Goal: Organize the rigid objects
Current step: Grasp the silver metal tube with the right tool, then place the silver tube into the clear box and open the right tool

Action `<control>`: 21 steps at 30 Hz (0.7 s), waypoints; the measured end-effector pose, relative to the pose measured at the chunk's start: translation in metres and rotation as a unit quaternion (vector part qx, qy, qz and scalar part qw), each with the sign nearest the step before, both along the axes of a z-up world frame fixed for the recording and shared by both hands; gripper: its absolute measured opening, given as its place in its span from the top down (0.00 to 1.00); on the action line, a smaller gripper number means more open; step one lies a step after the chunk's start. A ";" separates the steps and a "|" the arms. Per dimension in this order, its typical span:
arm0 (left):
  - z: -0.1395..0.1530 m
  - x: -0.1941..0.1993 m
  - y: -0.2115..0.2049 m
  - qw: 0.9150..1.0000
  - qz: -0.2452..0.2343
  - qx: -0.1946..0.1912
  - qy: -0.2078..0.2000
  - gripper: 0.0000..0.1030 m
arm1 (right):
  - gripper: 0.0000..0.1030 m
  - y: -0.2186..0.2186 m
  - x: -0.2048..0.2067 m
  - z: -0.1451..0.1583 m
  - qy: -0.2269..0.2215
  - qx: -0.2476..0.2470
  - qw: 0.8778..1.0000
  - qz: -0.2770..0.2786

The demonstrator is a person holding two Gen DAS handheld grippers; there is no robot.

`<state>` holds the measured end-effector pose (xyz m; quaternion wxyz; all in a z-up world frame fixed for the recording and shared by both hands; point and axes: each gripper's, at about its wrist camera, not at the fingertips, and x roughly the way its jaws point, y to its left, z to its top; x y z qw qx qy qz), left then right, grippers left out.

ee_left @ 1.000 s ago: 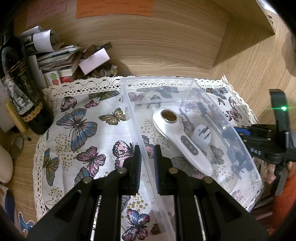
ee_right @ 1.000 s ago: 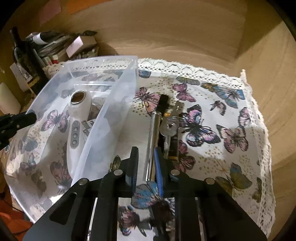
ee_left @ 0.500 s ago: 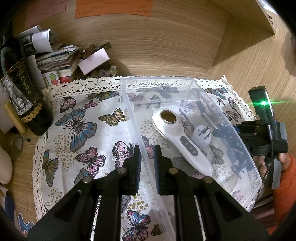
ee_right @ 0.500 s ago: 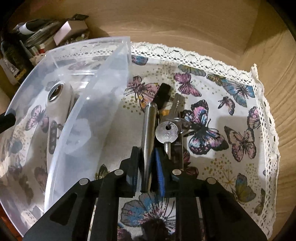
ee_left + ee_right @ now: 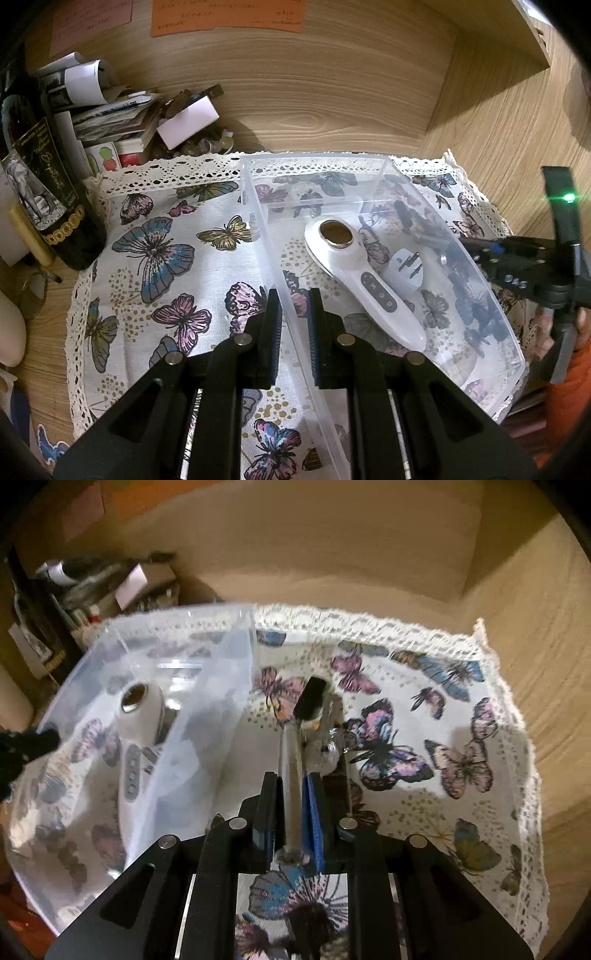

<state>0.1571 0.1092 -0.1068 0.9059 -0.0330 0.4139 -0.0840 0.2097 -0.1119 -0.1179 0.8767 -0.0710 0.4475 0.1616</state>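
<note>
A clear plastic bin point(image 5: 491, 310) stands on the butterfly cloth point(image 5: 159, 258). It holds a white handheld device point(image 5: 365, 284) and a white plug adapter point(image 5: 404, 271). My left gripper point(image 5: 293, 295) is shut on the bin's left wall. My right gripper point(image 5: 291, 779) is shut on a silver metal cylinder point(image 5: 291, 764) with a black tip and keys point(image 5: 328, 746) hanging off it, held above the cloth point(image 5: 424, 746) just right of the bin point(image 5: 207, 709). The right gripper also shows in the left wrist view point(image 5: 476, 247), outside the bin's right wall.
A dark wine bottle point(image 5: 48, 192) stands at the cloth's left edge. A pile of papers, boxes and small items point(image 5: 147, 122) sits at the back left. Wooden walls close the back and right side.
My right gripper has lifted the cylinder and keys off the cloth and its view is blurred by motion. My left gripper has kept its hold on the bin wall.
</note>
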 end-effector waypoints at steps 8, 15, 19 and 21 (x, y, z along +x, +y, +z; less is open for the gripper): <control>-0.001 0.000 -0.001 1.000 0.002 0.003 0.000 0.88 | 0.86 -0.007 -0.018 0.028 -0.045 0.014 0.999 -0.004; 0.000 -0.001 -0.002 1.000 0.002 0.006 -0.001 0.88 | 0.86 -0.008 -0.032 0.054 -0.087 0.031 0.996 -0.003; 0.000 -0.001 -0.002 1.000 0.003 0.005 -0.001 0.88 | 0.86 -0.006 -0.039 0.073 -0.115 0.041 0.993 0.003; 0.000 -0.001 -0.001 1.000 0.003 0.004 -0.001 0.88 | 0.86 -0.004 -0.042 0.080 -0.126 0.045 0.991 0.007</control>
